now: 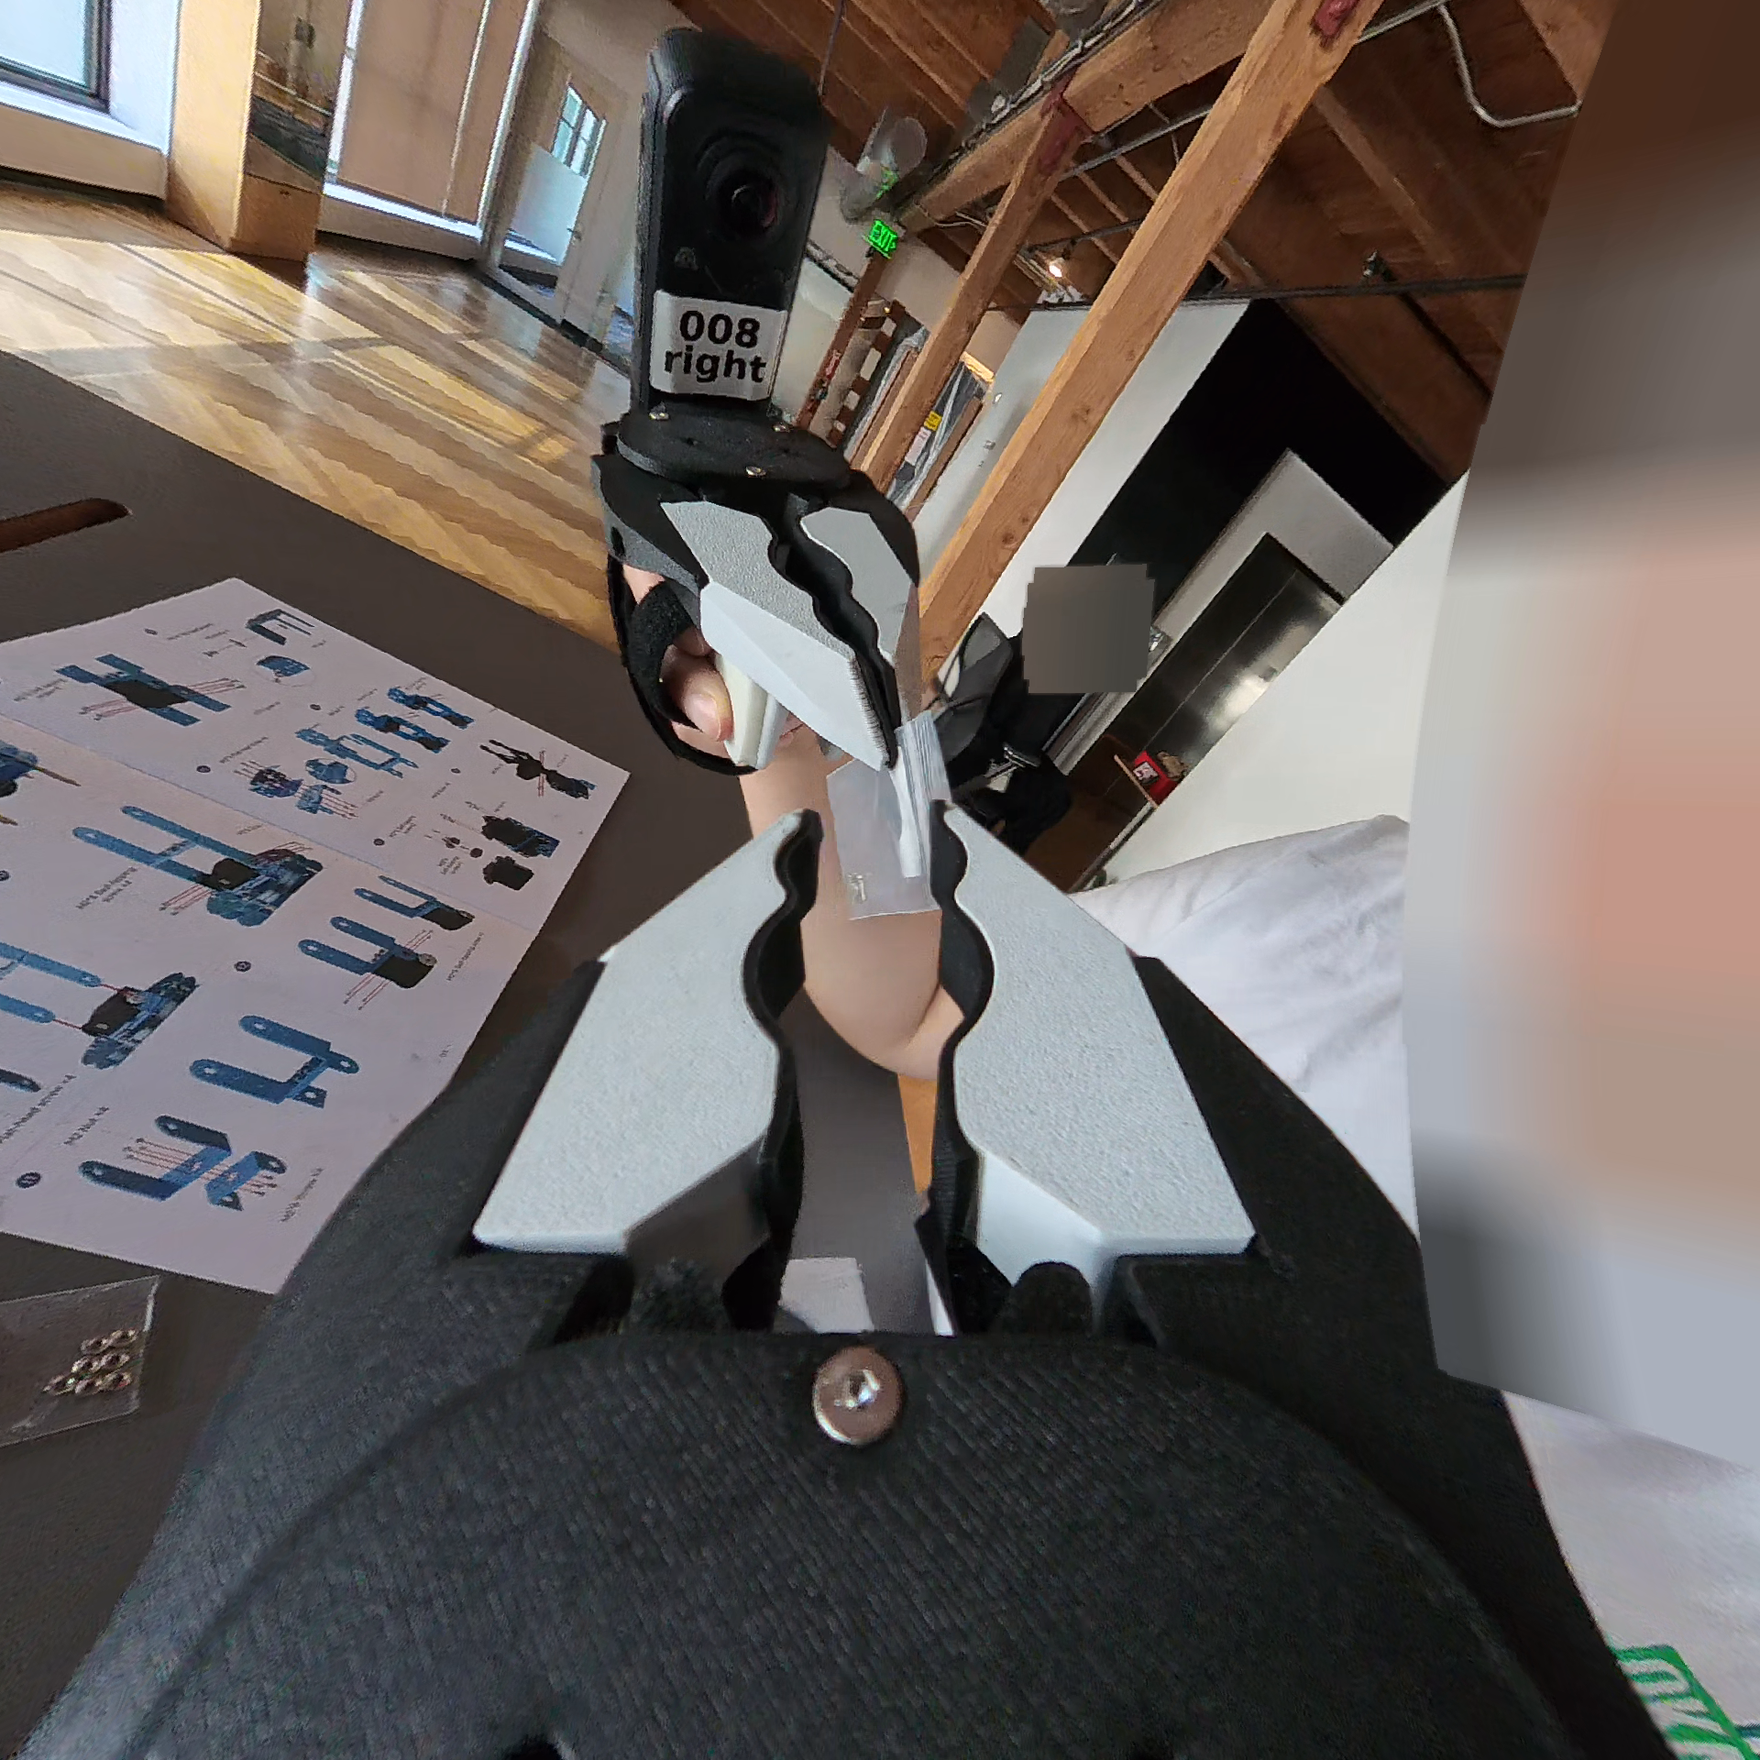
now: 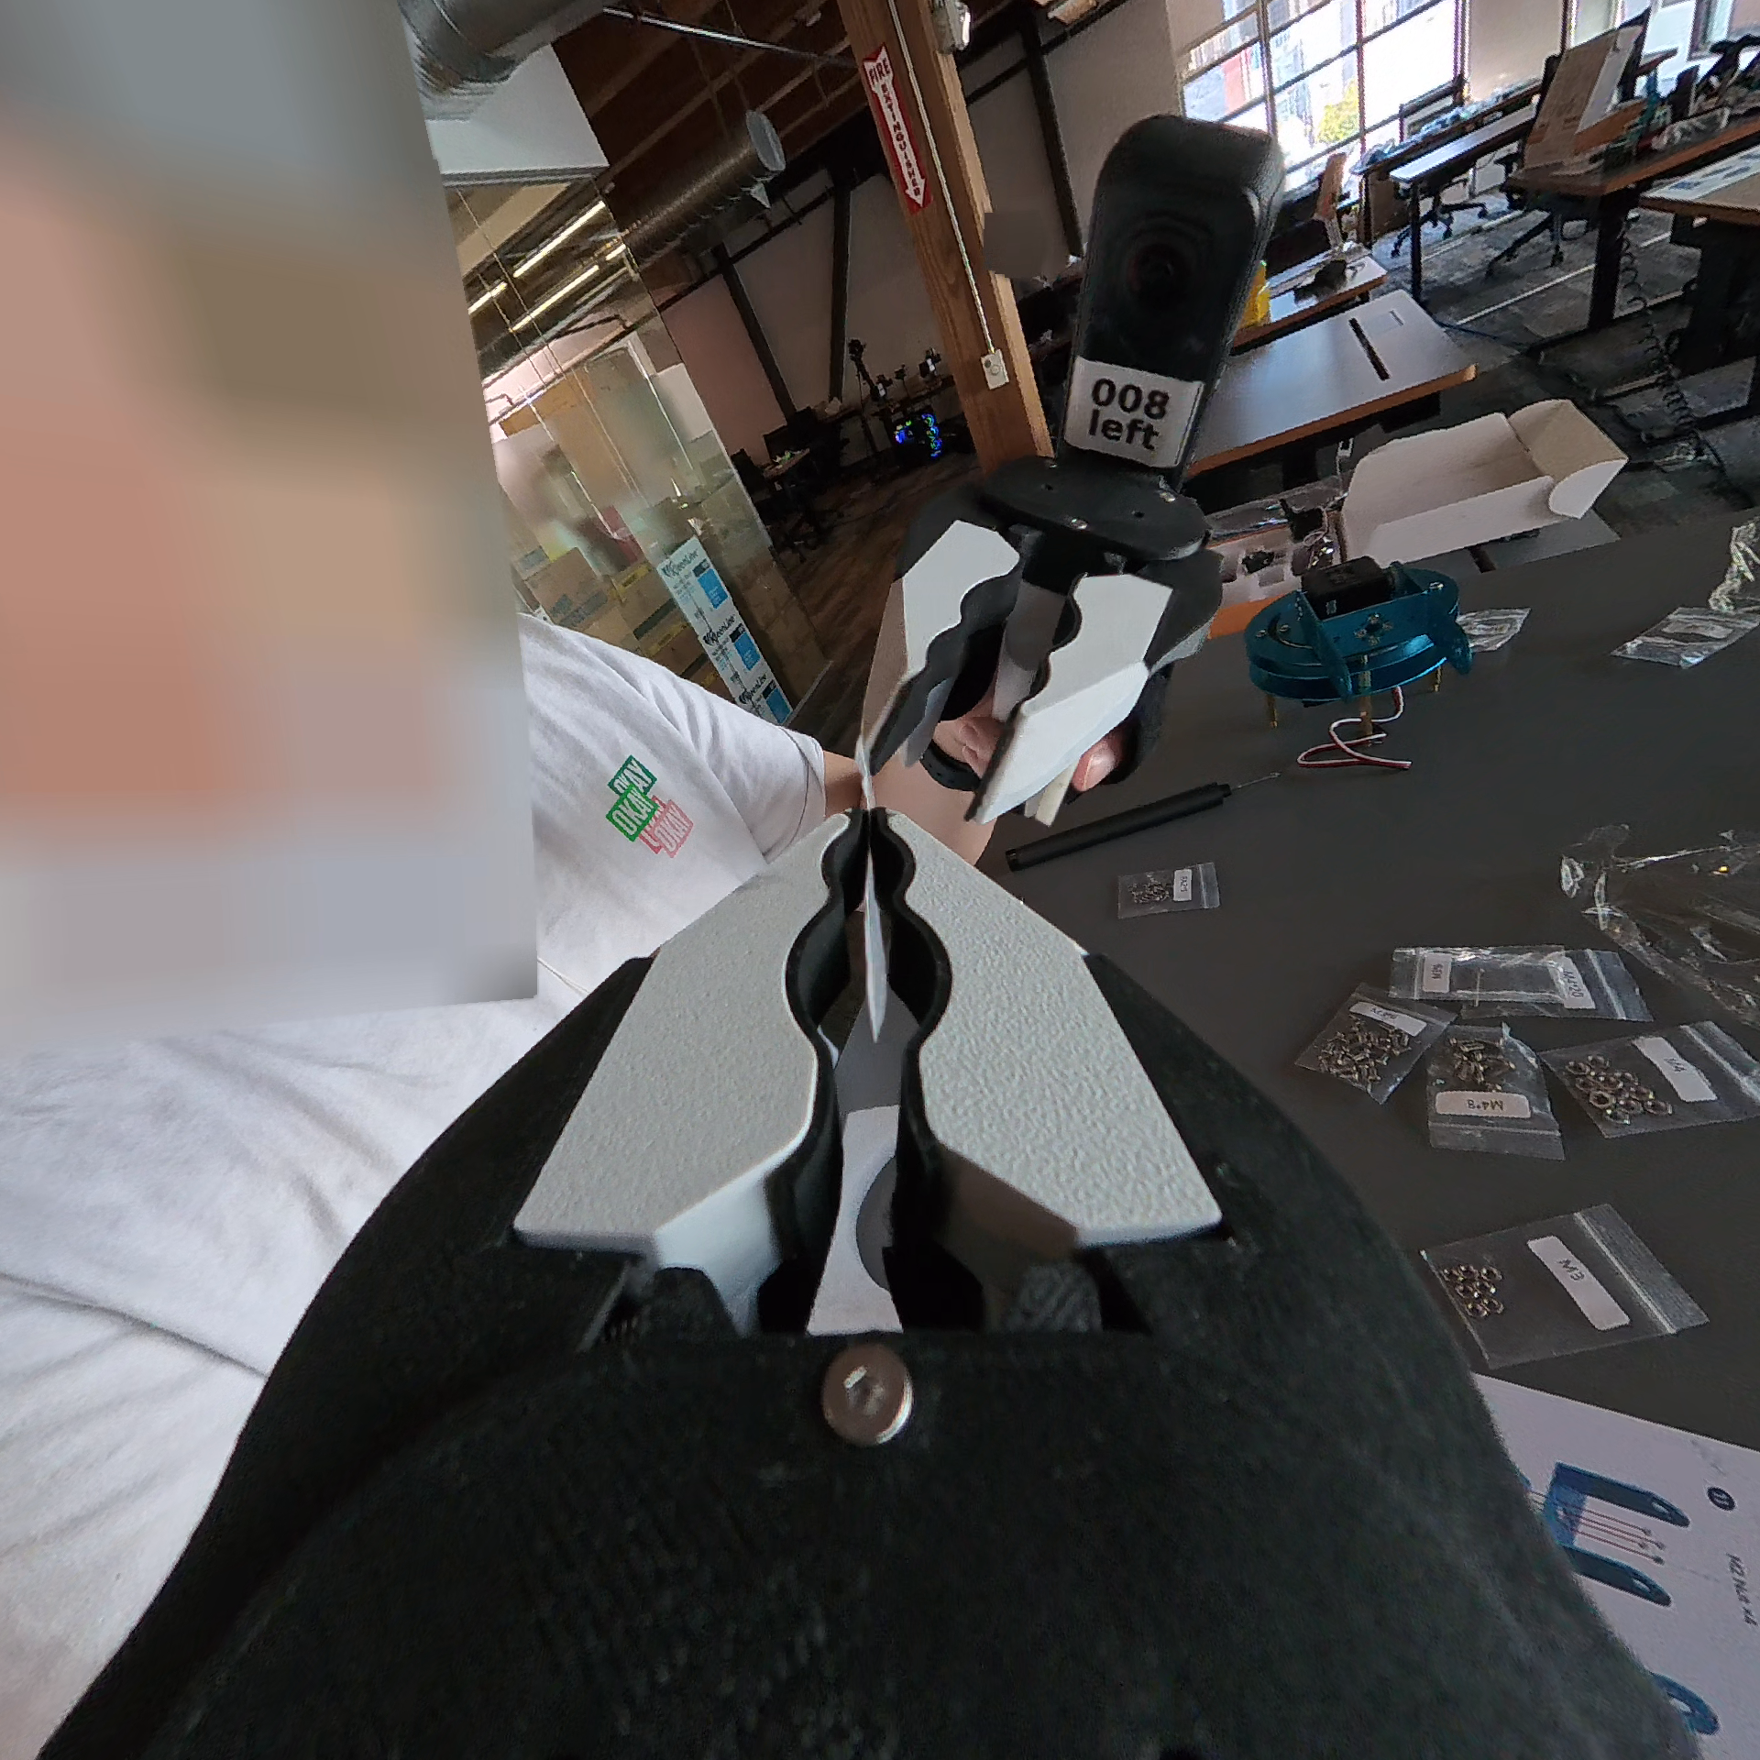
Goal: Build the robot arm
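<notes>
Surface: a dark grey table (image 1: 105, 448) in an open workshop with timber beams and a wooden floor.
Left wrist view: your left gripper (image 1: 876, 824) has its fingers spread wide and grips nothing; a small clear zip bag (image 1: 881, 857) hangs just past its tips; the right gripper (image 1: 890, 752) comes from above and pinches the bag's top edge; a printed assembly sheet (image 1: 286, 857) lies to one side, with a bag of nuts (image 1: 86, 1362) near it.
Right wrist view: your jaws are closed on the bag, seen edge-on between the pads; a blue round robot base (image 2: 1352, 638), a black screwdriver (image 2: 1114, 824) and more bags of screws (image 2: 1486, 1057) sit on the table beyond.
Hard to tell: what the held bag contains; whether a left fingertip touches it.
</notes>
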Tool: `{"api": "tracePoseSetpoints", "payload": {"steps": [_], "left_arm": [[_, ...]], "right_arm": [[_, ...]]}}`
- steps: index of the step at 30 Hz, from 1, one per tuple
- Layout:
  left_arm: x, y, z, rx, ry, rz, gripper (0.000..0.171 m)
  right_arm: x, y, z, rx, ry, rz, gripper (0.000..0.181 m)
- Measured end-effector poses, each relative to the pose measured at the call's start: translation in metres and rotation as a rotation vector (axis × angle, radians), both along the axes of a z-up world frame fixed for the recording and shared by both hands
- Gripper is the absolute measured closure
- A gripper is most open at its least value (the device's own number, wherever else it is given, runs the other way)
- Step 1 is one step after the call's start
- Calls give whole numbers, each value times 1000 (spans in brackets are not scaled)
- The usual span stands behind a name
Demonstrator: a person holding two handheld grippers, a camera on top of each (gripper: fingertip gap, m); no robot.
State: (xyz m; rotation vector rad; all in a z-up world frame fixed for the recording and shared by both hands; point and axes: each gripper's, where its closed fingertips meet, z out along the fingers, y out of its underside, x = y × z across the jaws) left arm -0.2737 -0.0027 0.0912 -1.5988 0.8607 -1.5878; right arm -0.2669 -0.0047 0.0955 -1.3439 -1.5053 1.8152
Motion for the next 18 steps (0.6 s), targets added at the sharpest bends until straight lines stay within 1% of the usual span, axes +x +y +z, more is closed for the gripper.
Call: {"api": "tracePoseSetpoints", "payload": {"steps": [6, 13, 16, 18], "left_arm": [[0, 1, -7, 41, 67, 27, 155], [2, -2, -8, -21, 30, -35, 156], [3, 0, -15, -24, 63, -34, 157], [4, 3, -19, -18, 83, -19, 162]], "right_arm": [[-1, 0, -1, 2, -2, -4, 181], [-3, 4, -8, 44, -18, -35, 181], [-5, 6, -11, 62, -31, -48, 181], [-5, 6, -14, 61, -35, -43, 181]]}}
